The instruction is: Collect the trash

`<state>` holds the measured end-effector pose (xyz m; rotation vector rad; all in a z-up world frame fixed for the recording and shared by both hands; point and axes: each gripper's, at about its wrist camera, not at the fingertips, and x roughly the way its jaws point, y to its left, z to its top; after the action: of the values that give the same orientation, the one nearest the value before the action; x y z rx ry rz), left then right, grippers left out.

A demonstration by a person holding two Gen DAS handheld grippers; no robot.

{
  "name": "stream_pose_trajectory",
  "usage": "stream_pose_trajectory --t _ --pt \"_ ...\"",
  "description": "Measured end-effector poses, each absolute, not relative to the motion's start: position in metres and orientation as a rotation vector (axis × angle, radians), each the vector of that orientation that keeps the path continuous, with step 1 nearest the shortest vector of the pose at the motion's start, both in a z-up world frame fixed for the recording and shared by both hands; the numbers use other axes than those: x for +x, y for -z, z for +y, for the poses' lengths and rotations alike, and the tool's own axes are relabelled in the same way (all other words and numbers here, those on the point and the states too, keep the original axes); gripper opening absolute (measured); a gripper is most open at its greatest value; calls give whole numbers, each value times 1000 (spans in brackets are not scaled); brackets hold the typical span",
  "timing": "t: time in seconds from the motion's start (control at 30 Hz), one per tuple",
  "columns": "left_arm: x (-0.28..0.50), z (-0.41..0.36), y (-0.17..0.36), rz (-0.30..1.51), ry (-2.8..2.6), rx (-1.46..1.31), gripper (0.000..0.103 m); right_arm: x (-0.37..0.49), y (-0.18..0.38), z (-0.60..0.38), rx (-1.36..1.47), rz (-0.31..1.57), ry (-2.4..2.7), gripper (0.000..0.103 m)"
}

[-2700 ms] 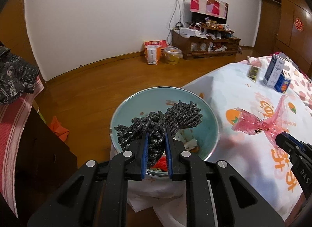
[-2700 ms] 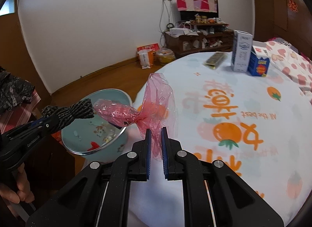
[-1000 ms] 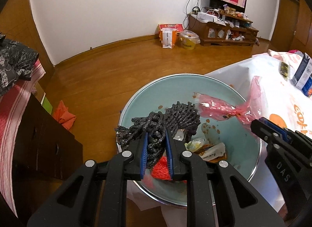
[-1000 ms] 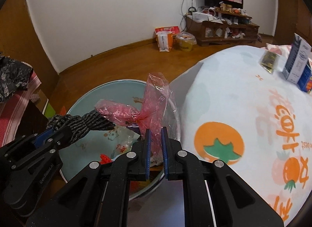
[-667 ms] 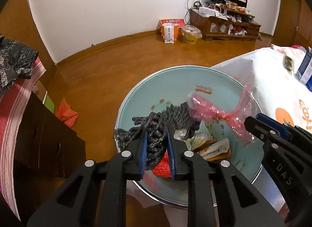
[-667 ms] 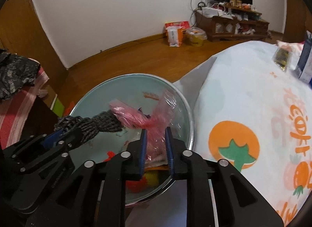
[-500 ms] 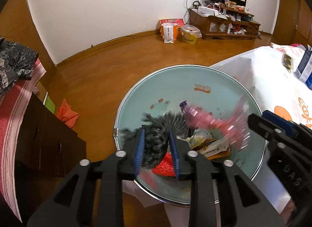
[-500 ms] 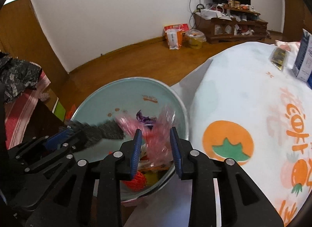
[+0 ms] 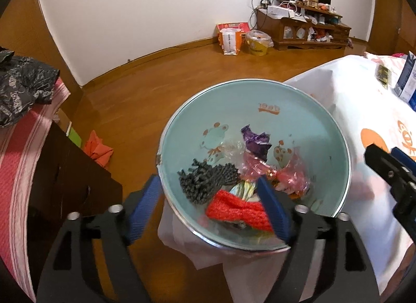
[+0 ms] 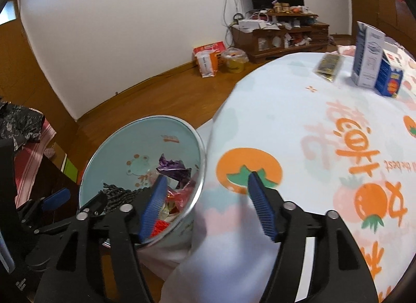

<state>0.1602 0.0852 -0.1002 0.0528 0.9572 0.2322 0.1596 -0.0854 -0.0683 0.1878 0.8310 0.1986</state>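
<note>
A pale teal basin (image 9: 260,94) with a metal rim stands beside the table and holds trash; it also shows in the right wrist view (image 10: 124,146). Inside lie a grey foam net (image 9: 208,183), a pink plastic bag (image 9: 275,172), a red net (image 9: 236,210) and a purple wrapper (image 9: 254,141). My left gripper (image 9: 210,199) is open and empty above the basin's near rim. My right gripper (image 10: 205,196) is open and empty over the basin's right rim and the table edge; it shows at the right of the left wrist view (image 9: 390,170).
A round table with a white fruit-print cloth (image 10: 325,126) lies right of the basin. On its far side stand a white-blue carton (image 10: 368,54), a small blue box (image 10: 390,76) and a dark packet (image 10: 329,66). A dark cabinet (image 9: 65,185) stands left.
Both grippers opened. The grey foam net dropped from the left gripper and the pink bag from the right gripper into the basin.
</note>
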Motion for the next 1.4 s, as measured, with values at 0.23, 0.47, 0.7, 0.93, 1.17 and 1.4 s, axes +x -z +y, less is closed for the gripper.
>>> stream_pose_trajectory --t 0.23,0.47,0.7,0.93,1.17,1.4 --pt "151 80 102 978 -233 64 83 144 63 -98 210 825 -176 76" --pt "141 79 106 1018 -221 60 83 133 56 -101 216 823 -164 79" --pt "124 81 104 1030 -222 57 84 125 58 -95 221 854 -186 80" --pt "99 87 101 1030 -230 64 89 107 59 -97 275 896 -221 83" --pt "74 83 95 1016 -220 75 89 83 57 -101 278 915 -215 83" --pt "46 70 82 945 -197 114 90 49 44 -104 237 886 -191 83"
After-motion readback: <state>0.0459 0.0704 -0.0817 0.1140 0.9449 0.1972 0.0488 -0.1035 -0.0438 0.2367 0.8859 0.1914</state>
